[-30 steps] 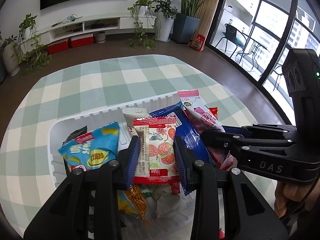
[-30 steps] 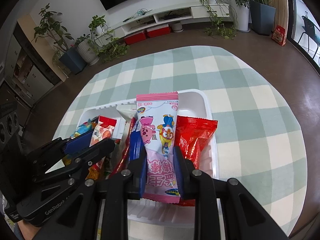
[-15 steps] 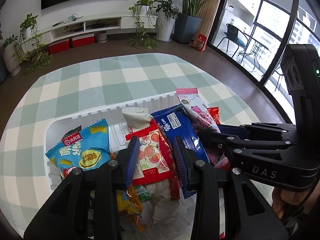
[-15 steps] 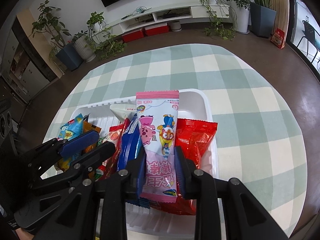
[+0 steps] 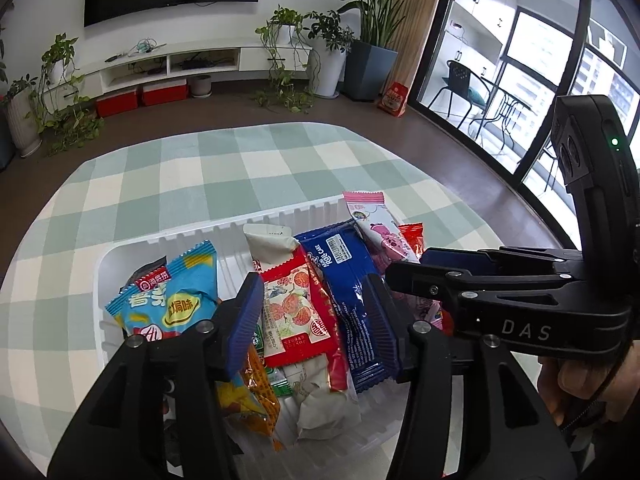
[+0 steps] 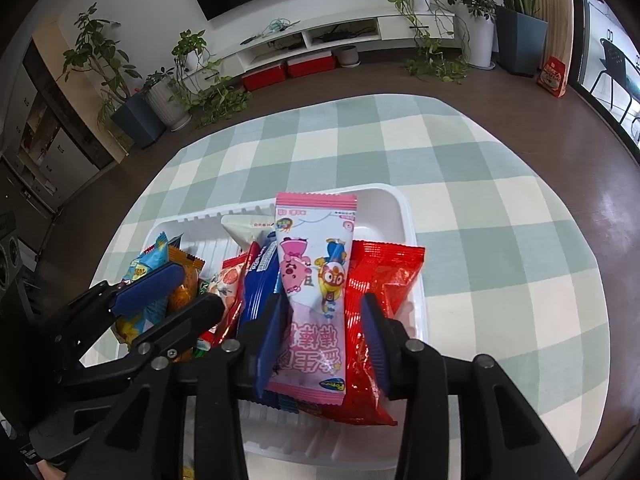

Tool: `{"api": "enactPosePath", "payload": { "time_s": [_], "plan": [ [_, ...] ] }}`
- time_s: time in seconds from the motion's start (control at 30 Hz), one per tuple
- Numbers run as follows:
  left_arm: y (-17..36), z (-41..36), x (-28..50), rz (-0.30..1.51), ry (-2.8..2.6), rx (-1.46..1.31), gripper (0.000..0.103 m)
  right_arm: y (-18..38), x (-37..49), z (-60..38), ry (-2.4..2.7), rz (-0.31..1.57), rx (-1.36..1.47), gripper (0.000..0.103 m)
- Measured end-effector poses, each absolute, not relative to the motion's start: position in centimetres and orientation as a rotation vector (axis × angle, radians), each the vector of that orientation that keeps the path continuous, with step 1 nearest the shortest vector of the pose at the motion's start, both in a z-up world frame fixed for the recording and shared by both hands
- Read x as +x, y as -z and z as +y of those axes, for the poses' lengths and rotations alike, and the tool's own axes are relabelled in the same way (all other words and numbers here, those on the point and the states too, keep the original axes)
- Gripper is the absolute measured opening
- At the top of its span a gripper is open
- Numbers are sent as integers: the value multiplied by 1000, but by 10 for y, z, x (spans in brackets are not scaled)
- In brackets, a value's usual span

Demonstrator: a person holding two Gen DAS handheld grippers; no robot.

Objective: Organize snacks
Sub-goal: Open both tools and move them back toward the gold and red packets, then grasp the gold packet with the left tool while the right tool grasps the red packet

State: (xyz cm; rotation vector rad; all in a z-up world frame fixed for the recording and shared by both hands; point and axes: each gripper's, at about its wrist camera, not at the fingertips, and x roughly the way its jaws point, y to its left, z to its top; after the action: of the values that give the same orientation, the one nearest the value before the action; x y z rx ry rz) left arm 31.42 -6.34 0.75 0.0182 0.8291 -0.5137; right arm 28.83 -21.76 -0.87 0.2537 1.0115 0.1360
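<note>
So from where I'm standing: round table (image 6: 500, 208) with a green-and-white check cloth, and sitting on it a white plastic bin (image 6: 400, 204) that's already stuffed with snack packs standing on end in a row.

Both people-held tongs are down over the bin. The right tongs (image 6: 326, 324) straddle the pink cartoon packet (image 6: 316, 280), but the pads sit apart from it with daylight on either side, so spread, nothing clamped. That pink packet leans between the blue cake bar (image 6: 258, 280) and the red crinkly bag (image 6: 380, 280) at the right end of the bin. The left tongs (image 5: 316, 316) are also spread, flanking the red-and-white fruit packet (image 5: 294, 308), which rests among its neighbours and looks let go. The light-blue chip bag (image 5: 172, 300) stands at the left end, with an orange pack (image 5: 256, 384) lying low behind it.

My read: this is the tail end of the filing step, everything's in the bin and both tongs have just dropped their item. Next move looks like backing both tongs straight up without snagging a wrapper edge, maybe nudging the leaning packs upright. No loose snacks visible on the cloth.
</note>
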Motion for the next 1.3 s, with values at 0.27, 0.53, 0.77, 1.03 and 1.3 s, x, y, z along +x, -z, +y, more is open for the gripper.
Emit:
{"api": "enactPosePath", "payload": {
  "time_s": [0.27, 0.53, 0.77, 1.03, 1.3],
  "plan": [
    [-37, -52, 283, 763, 518, -8, 76, -18, 266, -227, -138, 936, 303, 67],
    [-72, -1, 203, 669, 505, -92, 101, -45, 209, -235, -177, 836, 360, 87],
    [-33, 21, 132, 748, 456, -96, 102, -22, 147, -228, -208, 870, 365, 87],
    [12, 16, 88, 823, 392, -92, 103, 18, 75, -239, -174, 941, 425, 87],
    [29, -21, 103, 941, 362, -25, 103, 38, 40, -247, -151, 976, 471, 87]
  ]
}}
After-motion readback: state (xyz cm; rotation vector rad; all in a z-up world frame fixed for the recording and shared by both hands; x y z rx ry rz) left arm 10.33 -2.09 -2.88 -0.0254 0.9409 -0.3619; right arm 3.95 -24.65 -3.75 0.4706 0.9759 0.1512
